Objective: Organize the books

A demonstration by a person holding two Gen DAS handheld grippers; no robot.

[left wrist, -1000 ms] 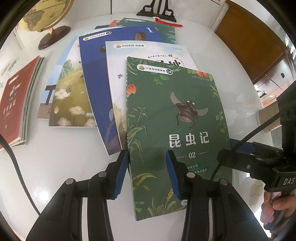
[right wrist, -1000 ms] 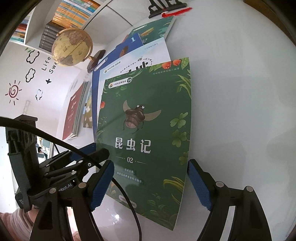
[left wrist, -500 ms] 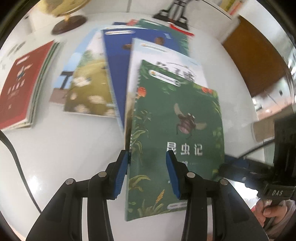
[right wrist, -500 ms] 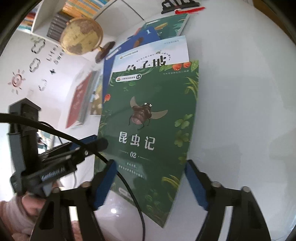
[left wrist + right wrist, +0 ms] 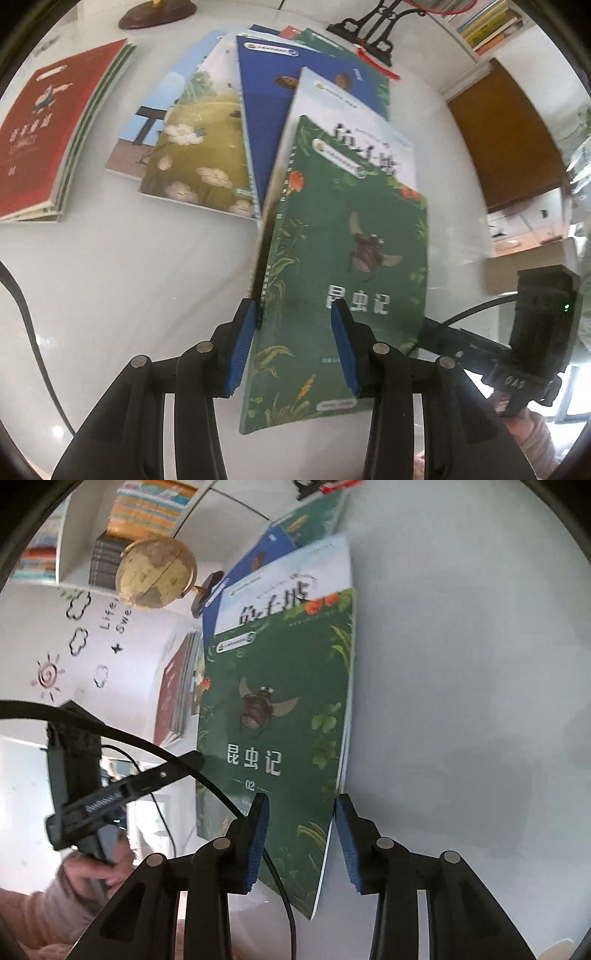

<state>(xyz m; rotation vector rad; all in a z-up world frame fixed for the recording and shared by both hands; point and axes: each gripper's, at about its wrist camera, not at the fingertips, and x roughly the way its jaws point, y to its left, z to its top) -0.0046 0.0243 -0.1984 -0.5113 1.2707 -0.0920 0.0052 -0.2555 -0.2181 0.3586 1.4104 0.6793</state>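
My left tongs grip the spine edge of the green insect book, which since a second ago has tilted up off the pale book beneath it. My right tongs are closing over its free long edge, pads not yet pressing. A two-handed lift seems near. Only the right view shows the globe; only the left shows the red book stack on the counter.

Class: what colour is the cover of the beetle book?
Dark green beetle book, leafy pattern; clearest in the right wrist view.
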